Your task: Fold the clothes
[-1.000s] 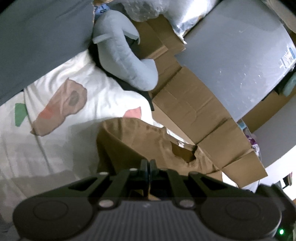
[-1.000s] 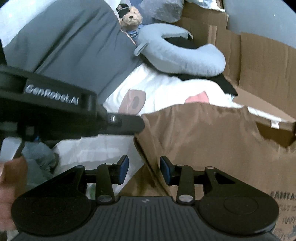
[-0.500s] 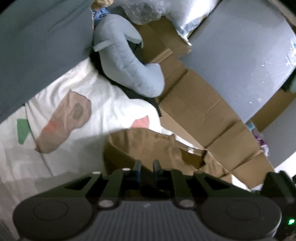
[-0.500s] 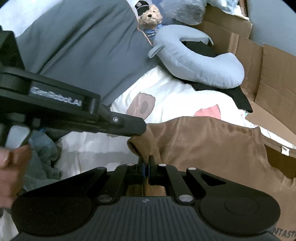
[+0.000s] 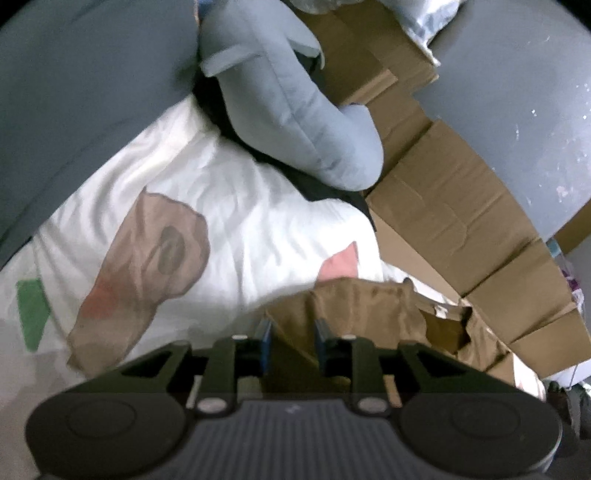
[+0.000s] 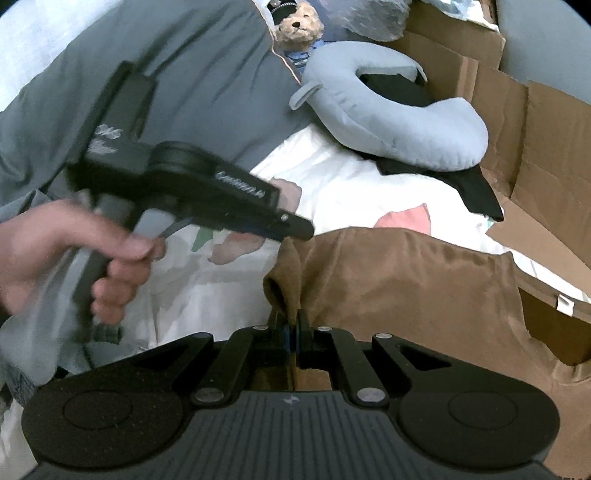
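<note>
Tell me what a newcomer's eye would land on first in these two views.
First, the brown shirt spread over the white bedsheet, its left edge pinched in the shut right gripper. Next, the left gripper at the shirt's corner, its jaws opening with brown cloth between them. Behind lie a pale blue neck pillow and a teddy bear by the cardboard boxes.
</note>
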